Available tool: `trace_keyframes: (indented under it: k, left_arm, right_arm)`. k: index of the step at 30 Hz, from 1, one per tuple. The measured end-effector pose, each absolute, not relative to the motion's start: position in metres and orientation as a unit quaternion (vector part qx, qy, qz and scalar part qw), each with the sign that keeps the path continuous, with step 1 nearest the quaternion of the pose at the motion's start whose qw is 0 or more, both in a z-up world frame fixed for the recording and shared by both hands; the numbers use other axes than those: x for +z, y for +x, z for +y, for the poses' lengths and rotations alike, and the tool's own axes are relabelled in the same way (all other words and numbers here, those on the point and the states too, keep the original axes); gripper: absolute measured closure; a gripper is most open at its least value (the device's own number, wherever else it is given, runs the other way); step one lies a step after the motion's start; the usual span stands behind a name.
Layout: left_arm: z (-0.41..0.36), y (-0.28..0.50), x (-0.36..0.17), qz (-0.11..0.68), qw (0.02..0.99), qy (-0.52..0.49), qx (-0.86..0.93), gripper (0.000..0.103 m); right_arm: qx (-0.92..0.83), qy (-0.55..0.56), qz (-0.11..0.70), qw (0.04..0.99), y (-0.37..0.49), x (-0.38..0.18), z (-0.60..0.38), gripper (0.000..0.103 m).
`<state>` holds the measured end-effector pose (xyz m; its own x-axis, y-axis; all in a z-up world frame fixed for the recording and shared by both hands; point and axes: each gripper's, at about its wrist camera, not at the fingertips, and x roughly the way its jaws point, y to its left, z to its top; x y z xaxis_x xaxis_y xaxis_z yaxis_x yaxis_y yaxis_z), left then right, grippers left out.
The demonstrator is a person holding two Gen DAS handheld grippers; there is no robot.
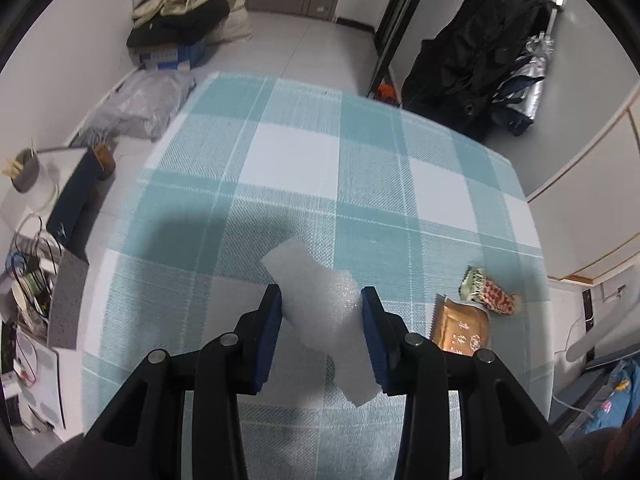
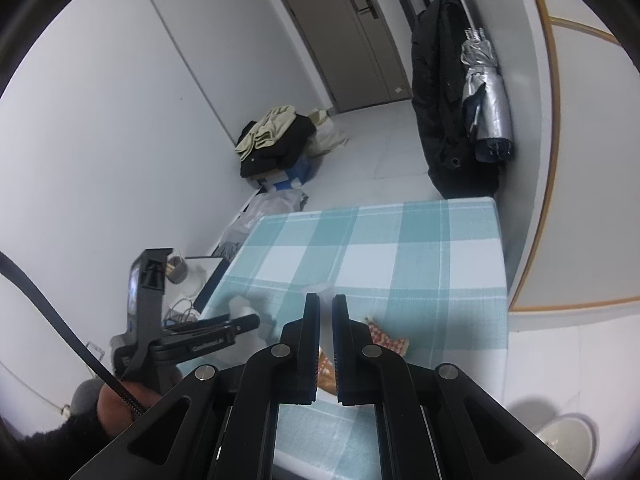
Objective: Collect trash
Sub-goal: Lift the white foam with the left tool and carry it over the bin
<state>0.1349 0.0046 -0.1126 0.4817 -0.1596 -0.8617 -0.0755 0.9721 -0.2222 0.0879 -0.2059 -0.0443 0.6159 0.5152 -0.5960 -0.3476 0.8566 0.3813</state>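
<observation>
While the left tongs [image 1: 322, 300] stand wide in the lower middle of the left wrist view, a white foam piece [image 1: 320, 312] lies between their blue pads; whether the pads press it cannot be told, though each pad sits at an edge of the foam. The foam runs diagonally from the middle of the frame down toward the lower right, over the checked teal-and-white worktop [image 1: 304, 152]. To the right of the tongs, near the worktop's right edge, lie a brown snack wrapper [image 1: 460, 326] and, just above it and touching or nearly so, a red-and-white patterned wrapper [image 1: 490, 292].

Seen from the right wrist view, the right tongs [image 2: 326, 306] are narrow, with only a slim gap between the pads and nothing gripped. Beyond them the patterned wrapper [image 2: 386, 336] shows to the right of the fingers, and the brown wrapper [image 2: 326, 372] peeks through the gap. At the lower left of that frame the left tongs [image 2: 248, 322] reach over the worktop [image 2: 400, 248], with the foam [image 2: 240, 304] beside their tip.
</observation>
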Motion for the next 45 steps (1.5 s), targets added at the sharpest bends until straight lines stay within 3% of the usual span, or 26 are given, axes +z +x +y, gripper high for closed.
trace_keyframes:
  k: [27, 45]
  left_arm:
    - [0.016, 0.065, -0.063, 0.417, 0.902, -0.099, -0.062, 0.069]
    - [-0.035, 0.042, -0.002, 0.346, 0.929, -0.072, -0.109, 0.069]
  right_arm:
    - [0.211, 0.186, 0.355, 0.891, 0.026, -0.052, -0.203, 0.098]
    - [0.230, 0.208, 0.250, 0.917, -0.035, 0.032, -0.244, 0.098]
